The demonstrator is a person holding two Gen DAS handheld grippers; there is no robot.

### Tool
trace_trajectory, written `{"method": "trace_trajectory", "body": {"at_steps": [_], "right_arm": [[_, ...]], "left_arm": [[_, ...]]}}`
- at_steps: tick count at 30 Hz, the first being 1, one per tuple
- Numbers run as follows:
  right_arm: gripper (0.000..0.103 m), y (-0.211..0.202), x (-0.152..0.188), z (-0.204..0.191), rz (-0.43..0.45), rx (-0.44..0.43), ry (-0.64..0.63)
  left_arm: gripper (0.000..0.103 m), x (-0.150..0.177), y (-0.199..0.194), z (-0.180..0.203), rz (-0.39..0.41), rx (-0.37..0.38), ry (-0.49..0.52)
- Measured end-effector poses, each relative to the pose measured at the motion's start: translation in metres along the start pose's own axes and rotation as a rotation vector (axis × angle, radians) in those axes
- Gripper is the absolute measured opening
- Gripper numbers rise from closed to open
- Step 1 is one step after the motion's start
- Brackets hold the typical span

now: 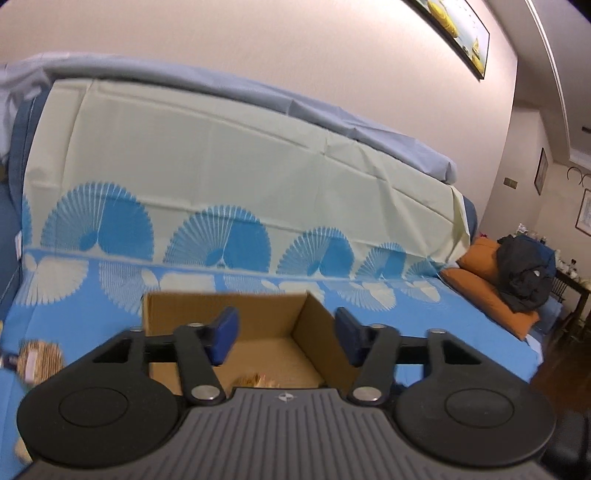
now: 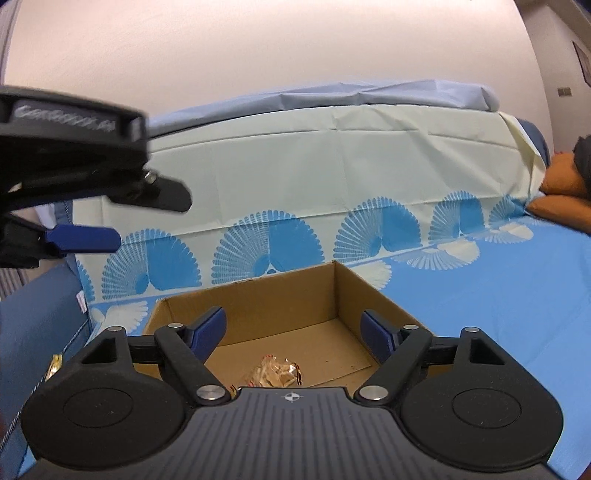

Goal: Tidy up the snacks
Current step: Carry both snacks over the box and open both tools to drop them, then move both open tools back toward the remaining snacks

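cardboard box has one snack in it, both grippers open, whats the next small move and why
Probably swing the open, empty left gripper left toward the striped packet still outside the cardboard box; only one snack pack lies inside.

The place was a home, a living room by the look of it. A sofa (image 1: 229, 177) stood against a plain wall, draped in a blue fan-patterned cloth (image 2: 480, 295). Framed pictures (image 1: 458, 33) hung above (one long, others small). Orange cushions (image 1: 484, 273) and a dark heap of clothes (image 1: 524, 273) lay at the sofa's end.
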State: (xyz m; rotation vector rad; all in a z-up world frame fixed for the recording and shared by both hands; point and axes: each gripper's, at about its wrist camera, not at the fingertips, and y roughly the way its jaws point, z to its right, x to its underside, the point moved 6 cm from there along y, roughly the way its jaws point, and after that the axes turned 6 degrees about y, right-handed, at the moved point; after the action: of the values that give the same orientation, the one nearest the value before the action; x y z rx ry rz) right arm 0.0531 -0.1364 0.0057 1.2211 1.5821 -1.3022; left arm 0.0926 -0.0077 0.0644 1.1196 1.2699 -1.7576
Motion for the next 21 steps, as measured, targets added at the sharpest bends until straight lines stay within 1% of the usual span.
{"method": "trace_trajectory", "body": {"at_steps": [1, 2, 3, 4, 5, 7, 10, 13, 16, 21], "right_arm": [[0.078, -0.001, 0.001, -0.002, 0.0, -0.004, -0.007], [0.077, -0.002, 0.002, -0.003, 0.0, -0.011, -0.016], [0.075, -0.003, 0.003, -0.005, 0.001, -0.016, -0.023], [0.073, -0.005, 0.004, -0.007, 0.0, -0.022, -0.031], [0.072, -0.006, 0.005, -0.009, -0.001, -0.029, -0.038], [0.067, -0.011, 0.007, -0.012, -0.002, -0.049, -0.05], [0.058, -0.018, 0.011, -0.019, -0.005, -0.083, -0.071], [0.053, -0.026, 0.015, -0.027, -0.007, -0.112, -0.098], [0.052, -0.034, 0.019, -0.035, -0.01, -0.136, -0.128], [0.052, -0.046, 0.026, -0.054, -0.028, -0.169, -0.168]], "left_arm": [[0.047, 0.004, -0.005, -0.004, -0.007, 0.002, -0.004], [0.043, 0.008, -0.01, -0.008, -0.013, 0.004, -0.009], [0.037, 0.012, -0.016, -0.013, -0.018, 0.006, -0.012], [0.032, 0.015, -0.021, -0.018, -0.02, 0.003, -0.015], [0.031, 0.019, -0.027, -0.023, -0.022, -0.002, -0.017], [0.026, 0.026, -0.039, -0.036, -0.022, -0.01, -0.024], [0.026, 0.033, -0.053, -0.057, -0.021, -0.021, -0.038], [0.025, 0.042, -0.065, -0.083, -0.027, -0.046, -0.044], [0.025, 0.056, -0.076, -0.114, -0.034, -0.073, -0.048], [0.026, 0.098, -0.088, -0.164, -0.066, -0.109, -0.061]]}}
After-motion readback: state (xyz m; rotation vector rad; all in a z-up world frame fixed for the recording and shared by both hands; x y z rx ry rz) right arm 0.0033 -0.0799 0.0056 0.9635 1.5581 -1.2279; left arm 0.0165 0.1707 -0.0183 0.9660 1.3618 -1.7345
